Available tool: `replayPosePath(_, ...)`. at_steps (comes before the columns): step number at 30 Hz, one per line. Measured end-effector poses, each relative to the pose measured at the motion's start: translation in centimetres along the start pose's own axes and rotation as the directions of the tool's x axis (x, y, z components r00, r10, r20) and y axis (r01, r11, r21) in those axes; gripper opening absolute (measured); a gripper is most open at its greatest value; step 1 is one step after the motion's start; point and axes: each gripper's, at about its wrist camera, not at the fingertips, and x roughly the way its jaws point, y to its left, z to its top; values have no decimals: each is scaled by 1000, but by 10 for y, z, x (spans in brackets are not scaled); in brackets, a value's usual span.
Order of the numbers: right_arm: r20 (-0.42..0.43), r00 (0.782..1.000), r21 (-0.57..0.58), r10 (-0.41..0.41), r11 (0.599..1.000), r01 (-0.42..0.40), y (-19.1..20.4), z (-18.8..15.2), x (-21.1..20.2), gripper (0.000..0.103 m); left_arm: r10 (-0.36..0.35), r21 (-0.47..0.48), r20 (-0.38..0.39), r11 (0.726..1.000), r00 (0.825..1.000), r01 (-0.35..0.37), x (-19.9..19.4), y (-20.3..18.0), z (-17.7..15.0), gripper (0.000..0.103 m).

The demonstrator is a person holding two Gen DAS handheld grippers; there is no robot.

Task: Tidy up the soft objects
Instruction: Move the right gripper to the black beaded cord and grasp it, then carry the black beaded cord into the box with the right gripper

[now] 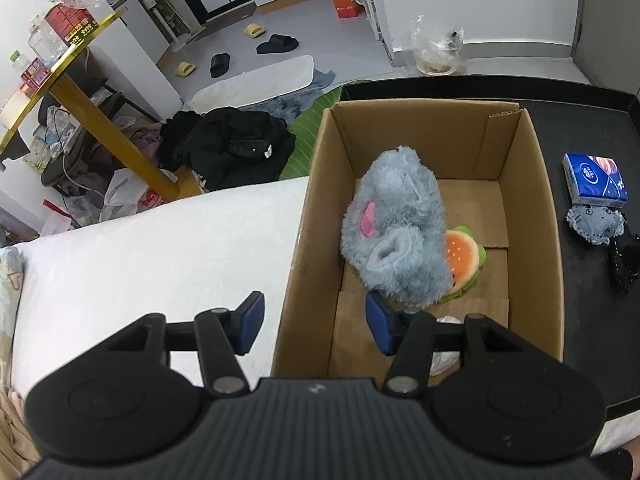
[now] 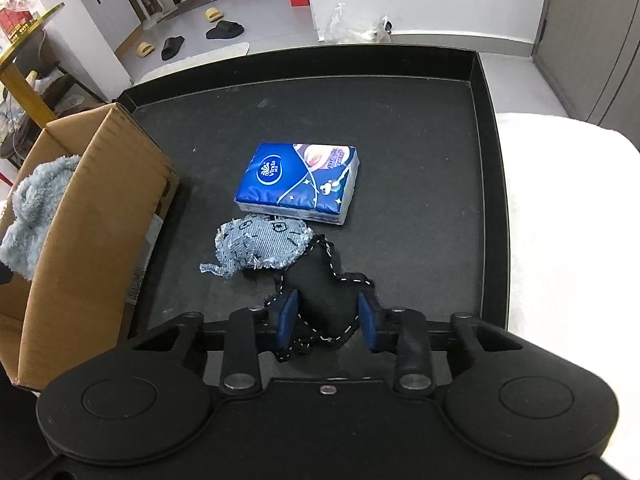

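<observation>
A cardboard box (image 1: 316, 184) holds a fluffy grey-blue plush (image 1: 400, 232) lying over a burger plush (image 1: 464, 254). My left gripper (image 1: 316, 324) is open and straddles the box's near-left wall, with one pad outside and one inside. On the black tray (image 2: 400, 120) lie a blue tissue pack (image 2: 298, 182), a denim toy (image 2: 260, 248) and a black toy with white stitching (image 2: 324, 292). My right gripper (image 2: 327, 320) points down at the tray, and its blue pads press on both sides of the black toy. The box (image 2: 80, 220) stands to its left.
The tray's raised rim (image 2: 486, 140) runs along the right and far sides. White bedding (image 1: 140, 260) lies left of the box. On the floor beyond are a black garment (image 1: 232, 148), a gold-legged table (image 1: 100, 120) and slippers (image 1: 276, 44).
</observation>
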Motion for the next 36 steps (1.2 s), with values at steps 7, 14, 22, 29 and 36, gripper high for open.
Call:
replayPosePath(7, -18, 1000, -28, -14, 1000, 14, 4, -7, -3, 0, -3, 10, 6, 1000, 1000, 3, -4, -1, -3, 55)
replayPosePath(14, 4, 1000, -25, -24, 999, 24, 9, -15, -18, 0, -23, -22, 16, 999, 1000, 24, -10, 7, -8, 56)
replayPosePath(22, 49, 999, 45, 11, 999, -13, 6, -11, -47, 0, -73, -54, 24, 996, 997, 74, -16, 14, -15, 56)
replayPosePath(29, 93, 995, 87, 31, 995, -39, 17, -14, -64, 0, -96, -73, 44, 992, 994, 99, -19, 19, -19, 56)
replayPosePath(36, 135, 990, 79, 45, 995, -56, 33, -11, -77, 0, -119, -88, 56, 988, 991, 124, -18, 23, -20, 56)
